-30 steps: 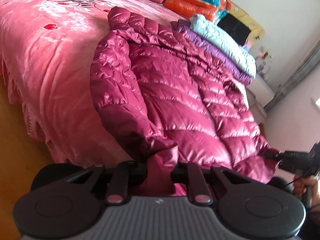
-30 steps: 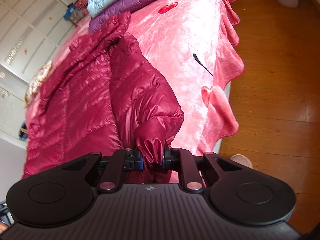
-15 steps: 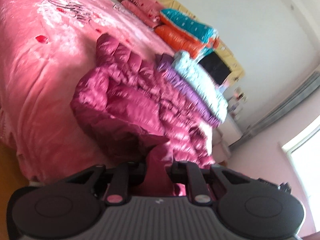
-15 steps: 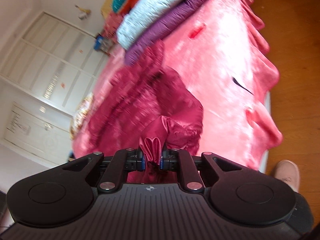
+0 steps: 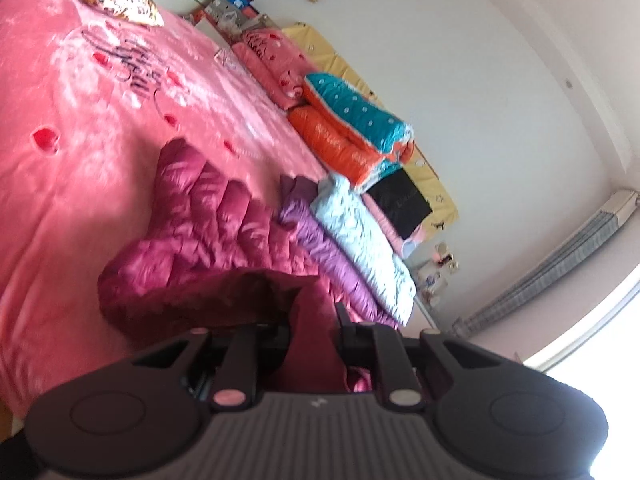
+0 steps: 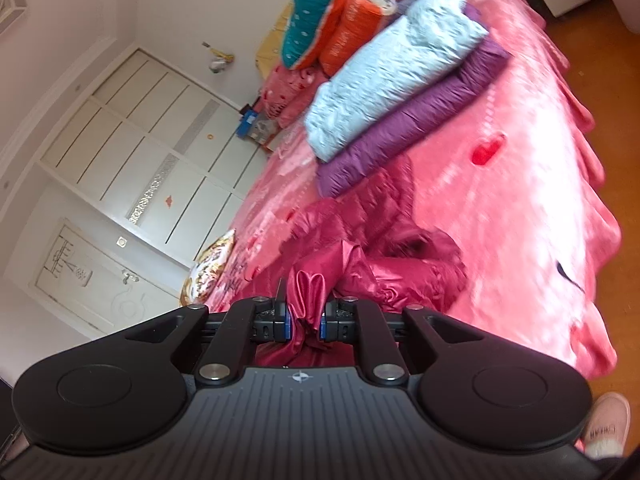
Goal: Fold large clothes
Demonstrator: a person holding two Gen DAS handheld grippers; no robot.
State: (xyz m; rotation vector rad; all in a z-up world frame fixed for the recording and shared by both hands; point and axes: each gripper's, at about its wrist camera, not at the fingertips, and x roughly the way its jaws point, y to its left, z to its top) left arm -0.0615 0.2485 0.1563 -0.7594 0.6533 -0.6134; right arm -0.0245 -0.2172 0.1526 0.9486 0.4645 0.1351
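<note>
Since lifted, jacket (image 5: 208,240) hem hangs higher.

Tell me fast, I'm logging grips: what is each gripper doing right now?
Left gripper: shut on the maroon down jacket.
Right gripper: shut on a bunched fold of the same jacket.

Home bedroom, bed (image 5: 80,152) under pink blanket, folded quilts (image 5: 352,128), white wardrobe (image 6: 132,168)

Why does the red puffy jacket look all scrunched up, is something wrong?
Nothing is wrong. The red puffy jacket is bunched because the left gripper and right gripper each pinch an end for folding. The other folded jackets lie neatly stacked.
</note>
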